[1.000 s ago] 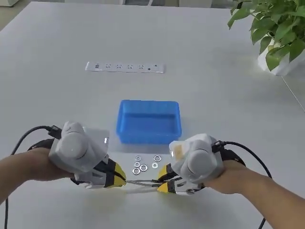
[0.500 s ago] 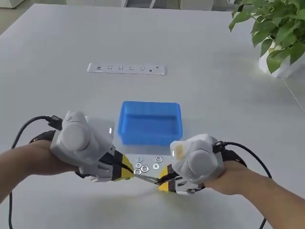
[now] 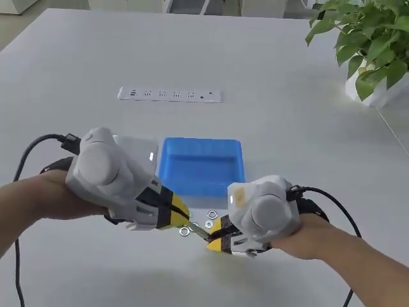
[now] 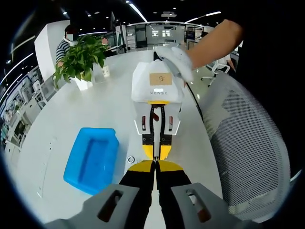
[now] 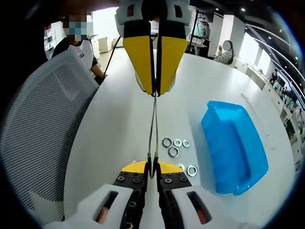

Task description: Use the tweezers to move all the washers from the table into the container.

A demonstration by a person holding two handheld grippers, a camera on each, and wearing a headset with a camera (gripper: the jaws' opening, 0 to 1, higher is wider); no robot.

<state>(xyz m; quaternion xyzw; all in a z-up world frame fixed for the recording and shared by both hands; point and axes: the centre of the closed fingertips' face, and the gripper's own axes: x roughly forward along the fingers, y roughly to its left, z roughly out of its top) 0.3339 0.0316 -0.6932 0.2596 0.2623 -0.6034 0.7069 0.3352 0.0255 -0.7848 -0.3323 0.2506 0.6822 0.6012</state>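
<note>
left claw — clenched on tweezers; right claw — grips same tweezers; washers near container

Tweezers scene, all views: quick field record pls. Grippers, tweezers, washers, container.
left gripper: fingers shut on one end of tweezers
right gripper: fingers shut on the other end
washers: loose on table, between tweezers and container
container: blue, open top, no washers seen inside
</note>
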